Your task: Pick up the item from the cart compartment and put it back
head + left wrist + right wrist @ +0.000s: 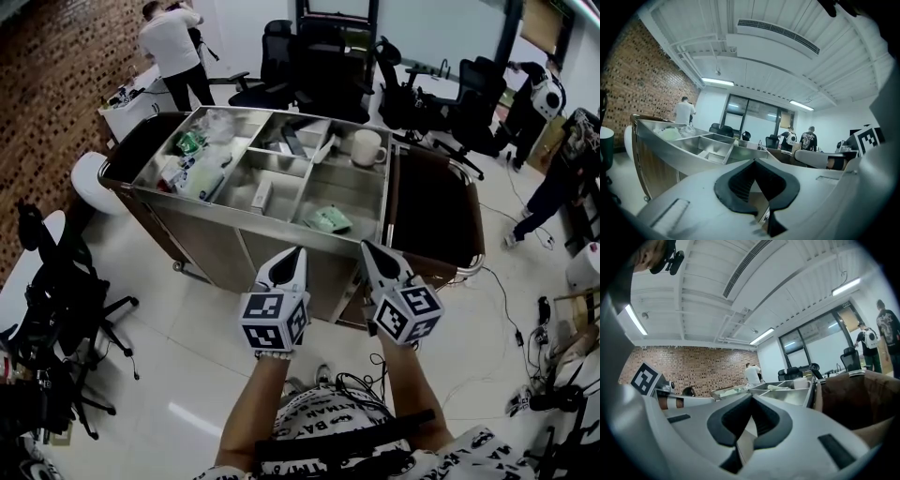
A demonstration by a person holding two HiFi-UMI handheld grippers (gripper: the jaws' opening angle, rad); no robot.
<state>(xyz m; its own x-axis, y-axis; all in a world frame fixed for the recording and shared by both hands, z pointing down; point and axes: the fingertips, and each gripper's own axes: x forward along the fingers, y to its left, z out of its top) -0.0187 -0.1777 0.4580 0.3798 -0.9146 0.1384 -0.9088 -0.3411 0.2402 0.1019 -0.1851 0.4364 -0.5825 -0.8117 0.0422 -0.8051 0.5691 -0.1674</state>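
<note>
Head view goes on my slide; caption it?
Left gripper and right gripper, both shut, face a steel cart holding a mug.

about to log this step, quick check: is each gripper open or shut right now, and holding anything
Left gripper: closed, jaws together, nothing between them.
Right gripper: closed, jaws together, nothing between them.

The right gripper (751,398) is seen with its jaws closed together on nothing, pointed toward the steel cart (790,395), where a white mug (800,383) is set, a brick wall (693,365) behind.
</note>
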